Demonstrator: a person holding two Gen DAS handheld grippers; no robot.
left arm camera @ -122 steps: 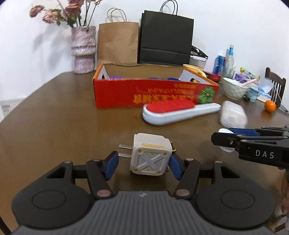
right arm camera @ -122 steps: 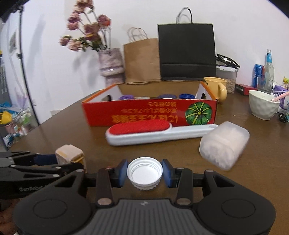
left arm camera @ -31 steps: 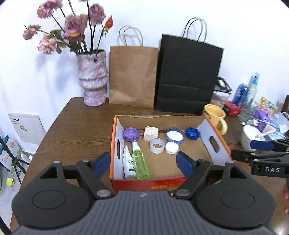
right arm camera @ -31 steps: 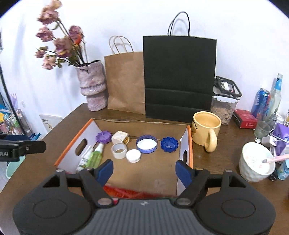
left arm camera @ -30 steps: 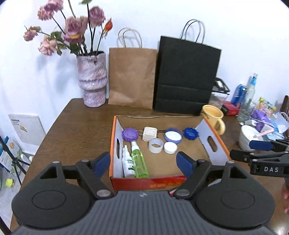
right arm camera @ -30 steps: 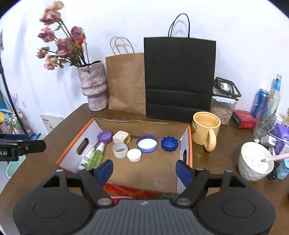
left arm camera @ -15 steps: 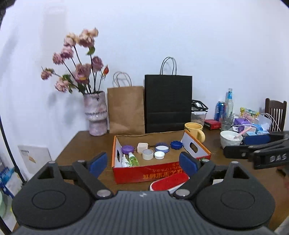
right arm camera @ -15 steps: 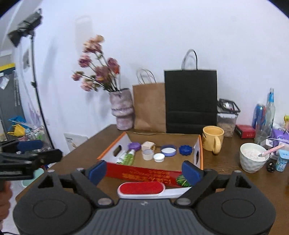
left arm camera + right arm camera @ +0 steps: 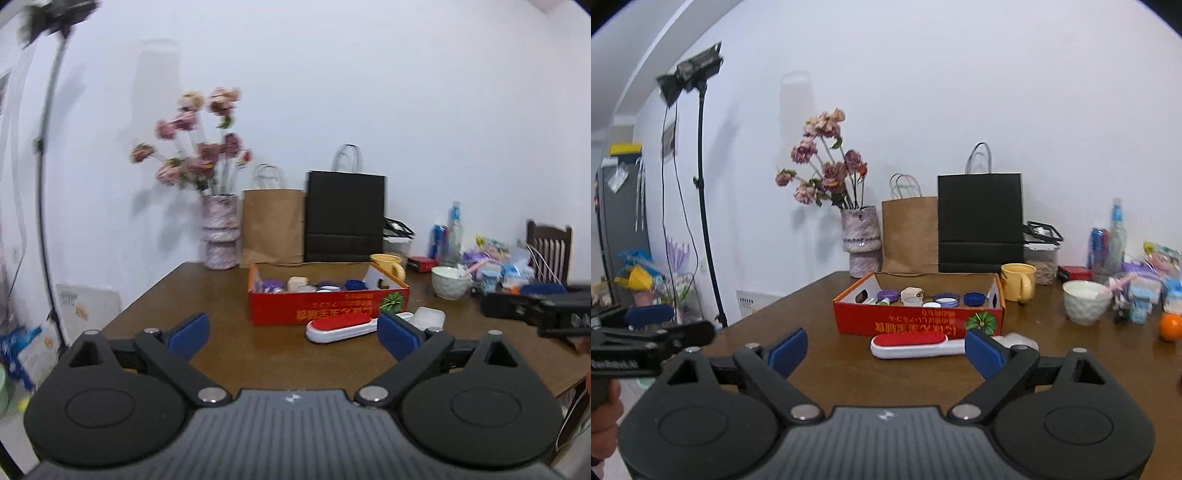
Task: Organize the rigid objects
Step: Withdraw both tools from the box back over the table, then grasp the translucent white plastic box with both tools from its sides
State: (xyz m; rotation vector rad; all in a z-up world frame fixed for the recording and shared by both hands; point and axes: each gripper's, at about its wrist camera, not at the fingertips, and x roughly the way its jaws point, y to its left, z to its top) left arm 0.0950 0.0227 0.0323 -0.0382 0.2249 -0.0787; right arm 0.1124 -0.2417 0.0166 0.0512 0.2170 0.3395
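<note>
A red cardboard box (image 9: 328, 310) stands mid-table, holding a purple lid (image 9: 888, 294), a white plug adapter (image 9: 911, 294), blue lids (image 9: 945, 298) and small bottles. In front of it lie a red-and-white lint brush (image 9: 343, 326) and a frosted white case (image 9: 428, 317). My left gripper (image 9: 293, 328) hovers well back from the box near the table's front edge; its jaws are opening and hold nothing. My right gripper (image 9: 886, 350) is equally far back, open and empty. Each gripper shows at the edge of the other's view.
Behind the box stand a vase of flowers (image 9: 860, 240), a brown paper bag (image 9: 909, 234) and a black bag (image 9: 980, 221). To the right are a yellow mug (image 9: 1017, 282), a white bowl (image 9: 1086, 301), an orange (image 9: 1170, 326), bottles and clutter. A light stand (image 9: 703, 206) rises at left.
Both grippers have drawn back from above the box toward the table's near edge and tipped up toward level. The box now looks small and far. Both pairs of jaws stand wider.
</note>
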